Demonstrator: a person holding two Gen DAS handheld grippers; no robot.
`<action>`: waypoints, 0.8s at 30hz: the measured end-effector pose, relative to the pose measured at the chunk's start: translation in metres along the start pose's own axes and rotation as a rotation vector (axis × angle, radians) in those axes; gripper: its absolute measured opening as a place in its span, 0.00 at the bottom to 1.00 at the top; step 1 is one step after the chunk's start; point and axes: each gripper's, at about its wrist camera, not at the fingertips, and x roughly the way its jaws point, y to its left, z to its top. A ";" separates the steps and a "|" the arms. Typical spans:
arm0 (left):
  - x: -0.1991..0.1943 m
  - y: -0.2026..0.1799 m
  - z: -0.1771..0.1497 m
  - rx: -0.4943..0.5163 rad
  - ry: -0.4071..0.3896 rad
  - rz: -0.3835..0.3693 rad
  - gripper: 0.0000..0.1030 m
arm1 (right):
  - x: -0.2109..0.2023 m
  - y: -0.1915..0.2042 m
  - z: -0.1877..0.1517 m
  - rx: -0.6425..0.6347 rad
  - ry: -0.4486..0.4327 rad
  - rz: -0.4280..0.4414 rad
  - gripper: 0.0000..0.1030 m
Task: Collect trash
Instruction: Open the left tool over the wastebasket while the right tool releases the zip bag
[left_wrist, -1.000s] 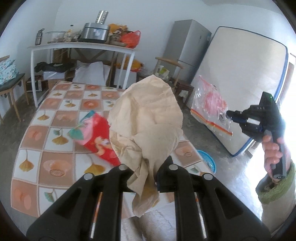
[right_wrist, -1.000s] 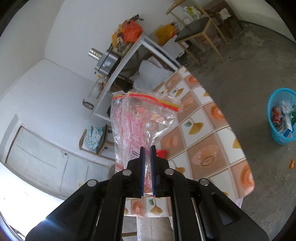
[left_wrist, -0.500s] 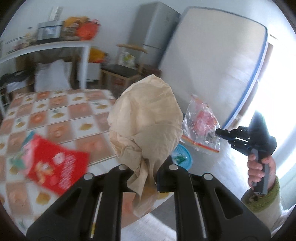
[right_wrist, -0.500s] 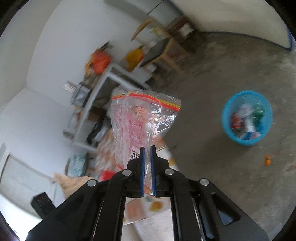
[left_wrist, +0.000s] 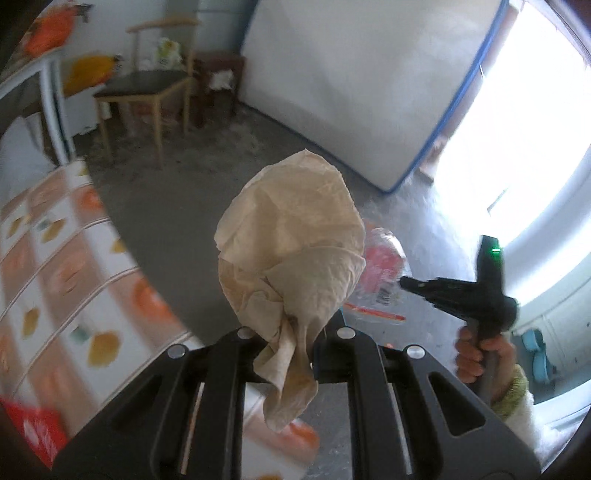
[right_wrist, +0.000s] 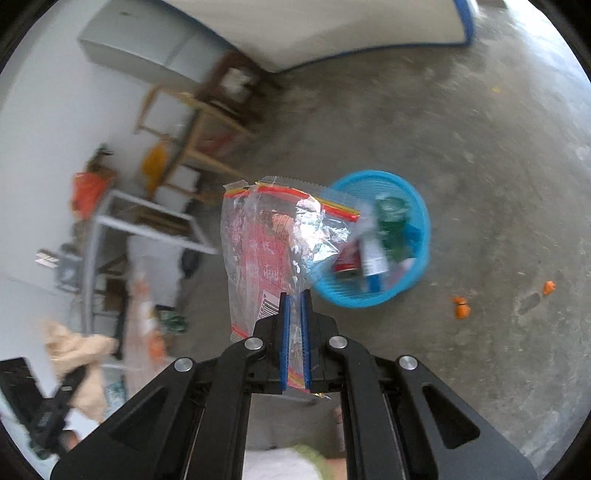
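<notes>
My left gripper (left_wrist: 288, 334) is shut on a crumpled beige paper bag (left_wrist: 291, 254), which bulges up in front of the lens and hides the floor behind it. My right gripper (right_wrist: 294, 299) is shut on a clear zip bag (right_wrist: 275, 251) with red and white print. That same zip bag (left_wrist: 380, 273) shows in the left wrist view, held by the right gripper (left_wrist: 404, 282) just right of the paper bag. A blue trash basket (right_wrist: 413, 280) holding cans and bottles stands on the concrete floor right behind the zip bag. The beige paper bag (right_wrist: 77, 354) appears at the lower left.
A table with a tiled orange-leaf cloth (left_wrist: 66, 280) lies to the left, a red packet (left_wrist: 33, 432) on its near corner. A wooden chair (left_wrist: 147, 88) and a leaning mattress (left_wrist: 351, 81) stand behind. Small orange scraps (right_wrist: 461, 308) lie on the floor right of the basket.
Both grippers swung away from the table toward the floor, keeping their loads. The blue basket came from the right edge to just behind the zip bag. The table slid to the left.
</notes>
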 end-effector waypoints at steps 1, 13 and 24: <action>0.013 -0.002 0.006 0.007 0.019 -0.005 0.10 | 0.018 -0.010 0.007 0.010 0.017 -0.021 0.06; 0.207 -0.008 0.055 -0.011 0.335 -0.052 0.10 | 0.195 -0.080 0.048 -0.018 0.177 -0.336 0.06; 0.355 0.007 0.046 -0.126 0.548 0.001 0.23 | 0.205 -0.092 0.058 -0.052 0.152 -0.404 0.06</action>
